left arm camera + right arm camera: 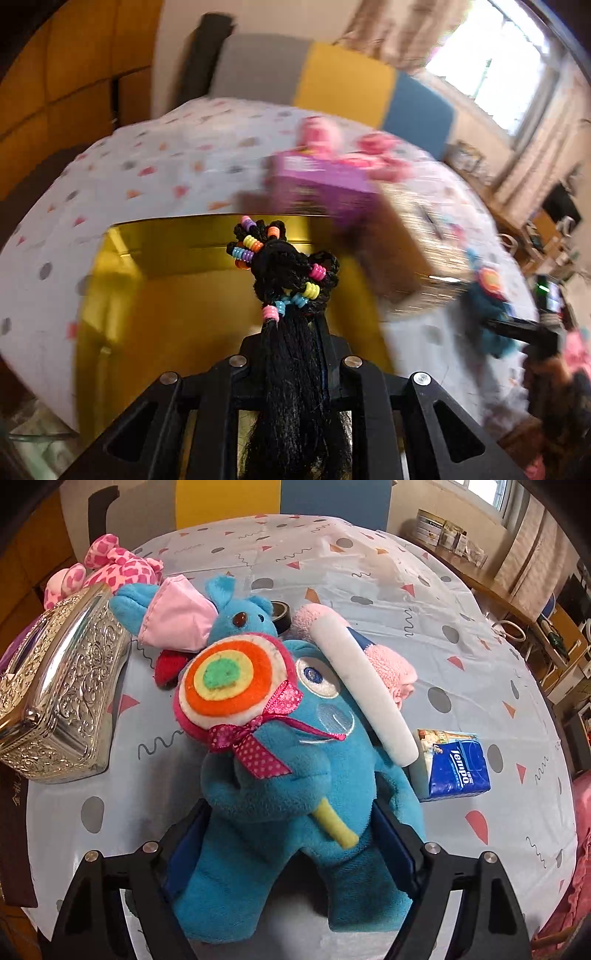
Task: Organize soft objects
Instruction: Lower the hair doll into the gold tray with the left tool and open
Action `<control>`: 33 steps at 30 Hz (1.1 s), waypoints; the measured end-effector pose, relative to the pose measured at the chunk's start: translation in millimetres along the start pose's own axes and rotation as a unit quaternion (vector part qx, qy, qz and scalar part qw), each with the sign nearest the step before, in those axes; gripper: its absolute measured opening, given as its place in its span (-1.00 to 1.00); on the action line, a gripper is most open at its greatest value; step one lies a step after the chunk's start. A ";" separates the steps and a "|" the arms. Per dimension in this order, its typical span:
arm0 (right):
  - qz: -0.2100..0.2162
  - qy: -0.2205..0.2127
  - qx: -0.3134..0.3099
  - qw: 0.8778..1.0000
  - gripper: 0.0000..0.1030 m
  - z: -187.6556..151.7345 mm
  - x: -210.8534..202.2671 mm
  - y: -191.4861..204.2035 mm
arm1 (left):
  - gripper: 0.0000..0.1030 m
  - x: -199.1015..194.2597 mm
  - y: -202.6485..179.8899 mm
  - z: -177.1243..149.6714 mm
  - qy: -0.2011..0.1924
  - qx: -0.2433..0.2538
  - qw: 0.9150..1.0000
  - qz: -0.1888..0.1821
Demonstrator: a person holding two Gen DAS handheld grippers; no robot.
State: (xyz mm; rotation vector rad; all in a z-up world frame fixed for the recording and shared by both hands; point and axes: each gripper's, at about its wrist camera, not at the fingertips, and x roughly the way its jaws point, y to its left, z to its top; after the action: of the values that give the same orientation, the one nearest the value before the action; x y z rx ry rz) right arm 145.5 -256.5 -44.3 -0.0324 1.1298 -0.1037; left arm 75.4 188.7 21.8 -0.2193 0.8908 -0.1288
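The one thing I can read is "Tempo", white letters on the blue face of a tissue pack [452, 766] lying on the tablecloth [369, 554], ahead and to the right of the right gripper [291, 853]. Smaller print beneath that word is too fine to read. The boxes [448, 533] far off to the right carry lettering I cannot read. The left wrist view is too blurred to show any writing.

Table [332, 546]: silver box [62, 686], tissue pack [454, 764], probably tape [280, 613].

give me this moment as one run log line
left gripper: shut on black beaded hairpiece, above gold box | right gripper: shut on teal plush | table: tissue pack, silver box
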 end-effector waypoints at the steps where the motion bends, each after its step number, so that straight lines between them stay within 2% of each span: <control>1: -0.001 0.000 -0.001 1.000 0.66 -3.4 -1.3 1.4 | -0.65 5.0 13.3 4.3 0.003 -0.008 1.000 0.014; 5: -0.004 -0.001 -0.005 1.000 0.66 -6.3 -3.5 4.6 | -0.63 34.2 59.3 20.7 0.028 -0.022 0.997 0.068; 11: -0.005 -0.001 -0.008 1.000 0.66 -5.5 -2.0 3.4 | -0.53 72.9 101.5 28.1 0.070 -0.038 0.991 0.110; 12: -0.006 -0.001 -0.009 1.000 0.66 -5.4 -1.9 3.5 | -0.41 77.1 103.5 28.7 0.071 -0.040 0.990 0.118; 13: -0.007 0.000 -0.010 1.000 0.66 -5.0 -1.6 3.6 | -0.19 79.1 105.4 29.7 0.072 -0.040 0.989 0.121; 16: -0.008 0.000 -0.013 1.000 0.67 -5.3 -1.5 3.9 | 0.14 74.0 107.2 28.9 0.060 -0.050 0.989 0.122; 21: -0.010 0.001 -0.016 1.000 0.67 -5.0 -1.3 3.8 | 0.15 47.6 99.4 26.1 0.028 -0.056 0.989 0.136; 23: -0.011 0.000 -0.017 1.000 0.67 -4.8 -1.2 4.0 | 0.18 31.2 95.4 21.4 0.003 -0.068 0.987 0.145; 26: -0.014 0.001 -0.019 1.000 0.67 -4.4 -0.9 5.0 | 0.31 6.1 81.5 6.6 -0.033 -0.069 0.984 0.160; 29: -0.016 0.004 -0.022 1.000 0.62 -5.0 -2.9 6.8 | 0.41 -9.7 68.6 -6.5 -0.052 -0.074 0.984 0.154; 33: 0.013 0.014 -0.004 1.000 0.59 -11.7 -13.0 7.8 | 0.55 -25.1 45.7 -21.4 -0.077 -0.058 0.983 0.157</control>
State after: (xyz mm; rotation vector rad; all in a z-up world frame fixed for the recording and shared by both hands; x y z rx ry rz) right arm 129.9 -247.2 -38.2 -0.0242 1.1577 -0.0760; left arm 43.9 235.1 16.7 -0.1923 0.7689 0.2314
